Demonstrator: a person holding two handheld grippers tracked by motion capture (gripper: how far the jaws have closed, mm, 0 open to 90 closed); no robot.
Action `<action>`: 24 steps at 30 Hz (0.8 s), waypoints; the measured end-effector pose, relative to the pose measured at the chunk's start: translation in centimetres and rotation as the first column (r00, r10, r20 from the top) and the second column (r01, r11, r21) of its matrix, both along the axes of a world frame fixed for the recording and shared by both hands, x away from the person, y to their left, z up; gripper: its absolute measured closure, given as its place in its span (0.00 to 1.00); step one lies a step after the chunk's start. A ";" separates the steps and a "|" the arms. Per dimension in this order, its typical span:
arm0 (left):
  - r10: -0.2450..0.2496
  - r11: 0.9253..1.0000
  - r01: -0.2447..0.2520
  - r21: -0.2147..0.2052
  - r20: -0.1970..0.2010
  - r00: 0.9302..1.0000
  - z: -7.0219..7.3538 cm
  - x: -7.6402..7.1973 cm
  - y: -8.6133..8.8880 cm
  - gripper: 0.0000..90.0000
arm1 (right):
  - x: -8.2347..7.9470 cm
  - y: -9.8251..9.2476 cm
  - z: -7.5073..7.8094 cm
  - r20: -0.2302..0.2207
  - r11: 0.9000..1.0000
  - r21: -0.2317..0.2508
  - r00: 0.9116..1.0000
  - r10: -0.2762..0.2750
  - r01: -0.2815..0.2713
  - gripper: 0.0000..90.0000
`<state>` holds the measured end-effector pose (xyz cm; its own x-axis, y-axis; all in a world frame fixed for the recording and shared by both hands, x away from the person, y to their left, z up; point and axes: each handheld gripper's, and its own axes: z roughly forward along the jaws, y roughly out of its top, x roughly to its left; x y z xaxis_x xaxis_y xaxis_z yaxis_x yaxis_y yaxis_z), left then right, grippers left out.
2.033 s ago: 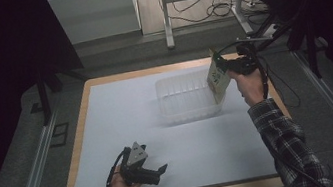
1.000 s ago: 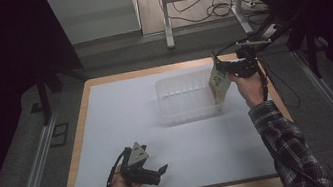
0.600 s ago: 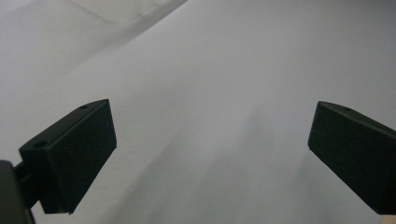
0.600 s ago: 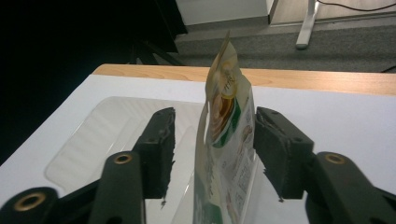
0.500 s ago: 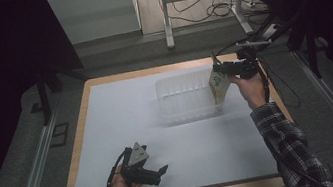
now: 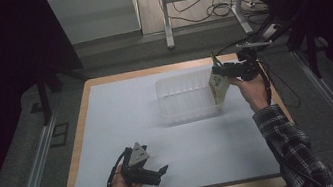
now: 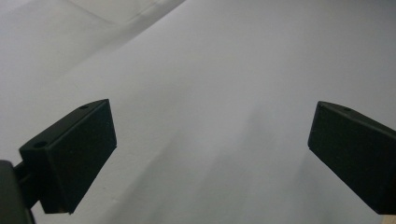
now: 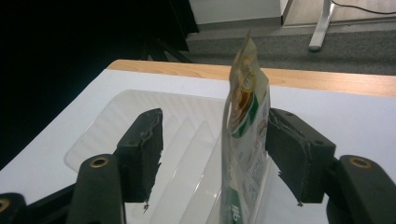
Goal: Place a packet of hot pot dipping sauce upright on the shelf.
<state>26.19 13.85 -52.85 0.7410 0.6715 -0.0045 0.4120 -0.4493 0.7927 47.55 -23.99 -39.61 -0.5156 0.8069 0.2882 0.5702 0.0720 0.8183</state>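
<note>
A small printed pouch with green and cream markings stands upright at the right end of a clear plastic bin. My right gripper is around the pouch's top, held up by a hand in a plaid sleeve. In the right gripper view the pouch rests against the right-hand jaw, a wide gap separates it from the other jaw, and the gripper is open. The ribbed bin lies below it. My left gripper rests on the white sheet near the front edge, open, with nothing between its jaws.
A white sheet covers the wooden-edged table. Metal rails run along both sides. Behind the table stand a desk frame and loose cables on the floor. Cables trail from the right gripper.
The right gripper has lowered the pouch a little and shifted it towards the bin's right end. The left gripper has stayed put.
</note>
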 end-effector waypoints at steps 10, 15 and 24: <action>-0.003 1.000 0.003 0.002 -0.002 1.000 0.0 0.0 -0.1 0.01 | -0.9 0.2 0.3 0.027 0.999 -0.040 0.999 0.036 -0.035 0.38; -0.009 1.000 0.009 0.006 -0.003 1.000 -0.1 0.0 -0.2 0.01 | -1.3 0.3 0.1 0.021 0.997 -0.061 0.998 0.054 -0.053 0.36; -0.007 1.000 0.007 0.004 -0.001 1.000 -0.1 0.0 -0.1 0.01 | -1.8 0.6 -0.1 0.035 0.992 -0.101 0.997 0.074 -0.070 0.33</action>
<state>26.14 13.72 -52.91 0.7458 0.6662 -0.0027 0.4095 -0.4553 0.7906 45.72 -23.41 -39.69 -0.5827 0.7909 0.1871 0.5287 0.1940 0.8263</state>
